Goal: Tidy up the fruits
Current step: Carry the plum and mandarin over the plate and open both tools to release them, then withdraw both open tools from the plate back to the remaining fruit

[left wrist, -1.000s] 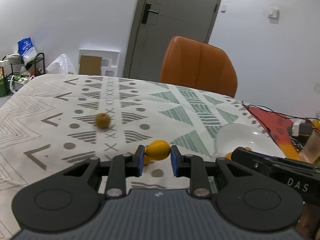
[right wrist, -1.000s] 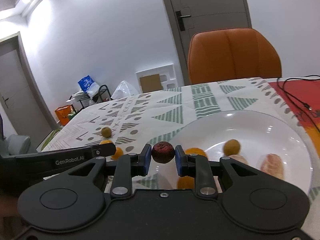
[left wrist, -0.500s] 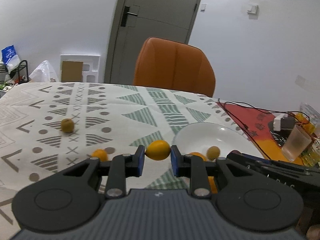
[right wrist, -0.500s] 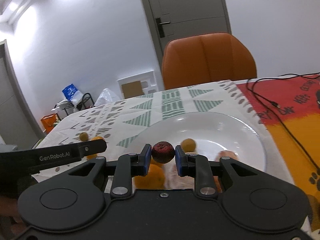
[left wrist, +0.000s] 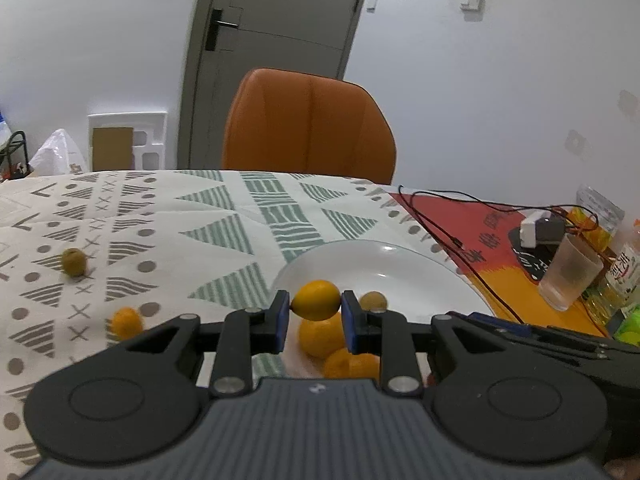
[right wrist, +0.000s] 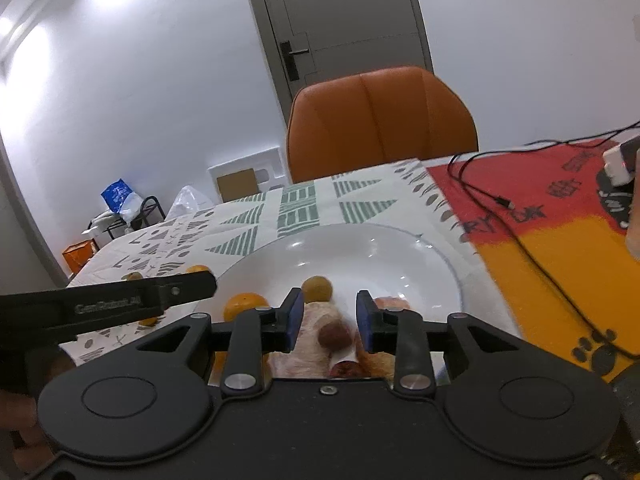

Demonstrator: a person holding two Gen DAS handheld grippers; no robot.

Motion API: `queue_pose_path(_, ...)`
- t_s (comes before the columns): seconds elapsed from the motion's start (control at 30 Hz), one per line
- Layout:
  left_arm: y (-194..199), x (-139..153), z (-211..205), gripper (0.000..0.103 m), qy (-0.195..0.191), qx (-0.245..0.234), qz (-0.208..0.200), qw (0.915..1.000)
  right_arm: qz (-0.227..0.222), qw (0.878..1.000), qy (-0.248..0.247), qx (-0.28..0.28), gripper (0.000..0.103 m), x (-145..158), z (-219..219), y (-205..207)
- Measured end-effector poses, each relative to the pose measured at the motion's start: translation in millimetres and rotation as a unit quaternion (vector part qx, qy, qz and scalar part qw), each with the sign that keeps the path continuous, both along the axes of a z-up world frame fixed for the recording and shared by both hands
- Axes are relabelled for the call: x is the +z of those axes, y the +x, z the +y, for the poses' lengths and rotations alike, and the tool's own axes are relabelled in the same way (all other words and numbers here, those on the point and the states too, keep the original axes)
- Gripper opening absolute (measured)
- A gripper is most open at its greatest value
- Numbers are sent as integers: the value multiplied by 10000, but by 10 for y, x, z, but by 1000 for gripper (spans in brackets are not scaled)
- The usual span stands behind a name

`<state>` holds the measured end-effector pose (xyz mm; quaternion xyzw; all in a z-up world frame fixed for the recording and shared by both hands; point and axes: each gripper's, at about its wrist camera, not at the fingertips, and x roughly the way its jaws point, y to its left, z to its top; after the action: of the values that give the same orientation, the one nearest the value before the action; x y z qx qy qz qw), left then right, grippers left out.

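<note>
left hand-held gripper [left wrist: 316, 316] pinching yellow fruit [left wrist: 316, 300], white plate [left wrist: 420, 276]

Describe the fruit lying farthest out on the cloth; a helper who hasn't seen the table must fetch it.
Start at the round white plate on the patterned tablecloth, then look across the cloth to its left, past the small orange citrus fruit. Farther back lies a small round olive-green fruit, alone; unlike its orange neighbour, it is dull greenish-brown.

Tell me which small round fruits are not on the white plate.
The greenish-brown round fruit and the small orange citrus, both on the patterned tablecloth left of the white plate.
</note>
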<state>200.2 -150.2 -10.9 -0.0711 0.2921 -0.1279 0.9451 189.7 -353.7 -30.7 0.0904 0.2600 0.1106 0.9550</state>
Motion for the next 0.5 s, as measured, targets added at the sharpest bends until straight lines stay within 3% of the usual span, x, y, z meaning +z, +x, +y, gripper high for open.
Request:
queue_pose_path(0.27, 52, -8, -192, 26, 5, -284, 52, 9996, 37, 9999, 77, -146, 31, -5, -168, -61)
queue_pose_path(0.5, 28, 21, -134, 32, -35, -130, 38, 9999, 28, 10000, 78, -27, 32, -2, -85, -64)
